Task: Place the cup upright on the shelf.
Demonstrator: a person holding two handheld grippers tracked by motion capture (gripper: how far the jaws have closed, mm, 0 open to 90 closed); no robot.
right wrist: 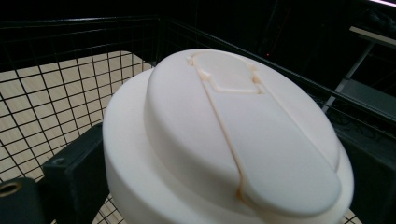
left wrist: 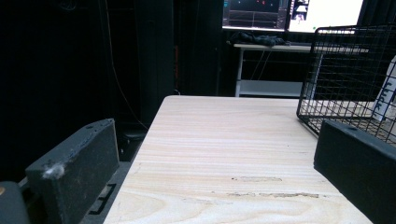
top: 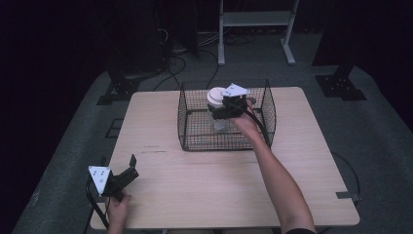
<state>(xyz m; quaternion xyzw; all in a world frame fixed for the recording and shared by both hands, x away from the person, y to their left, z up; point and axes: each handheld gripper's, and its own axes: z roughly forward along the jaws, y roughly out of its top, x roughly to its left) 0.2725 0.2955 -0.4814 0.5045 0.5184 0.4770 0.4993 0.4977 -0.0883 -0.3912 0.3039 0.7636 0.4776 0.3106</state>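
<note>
A container with a white flip-top lid (top: 215,96) is held inside a black wire basket (top: 219,142) at the back middle of the wooden table (top: 195,190). My right gripper (top: 225,109) is shut on it just below the lid, and its clear body hangs above the basket floor. In the right gripper view the lid (right wrist: 224,140) is very close between both jaws of the right gripper (right wrist: 219,186), with the basket's mesh (right wrist: 70,60) behind. My left gripper (top: 132,167) rests at the table's front left corner, open and holding nothing. The left gripper (left wrist: 215,172) faces the basket (left wrist: 345,74) across bare wood.
Something white with blue lettering (left wrist: 387,88) shows through the mesh at the right edge of the left gripper view. A metal shelf frame (top: 255,29) and cables (top: 170,68) lie on the floor behind the table. Lit monitors (left wrist: 289,11) stand on a desk beyond.
</note>
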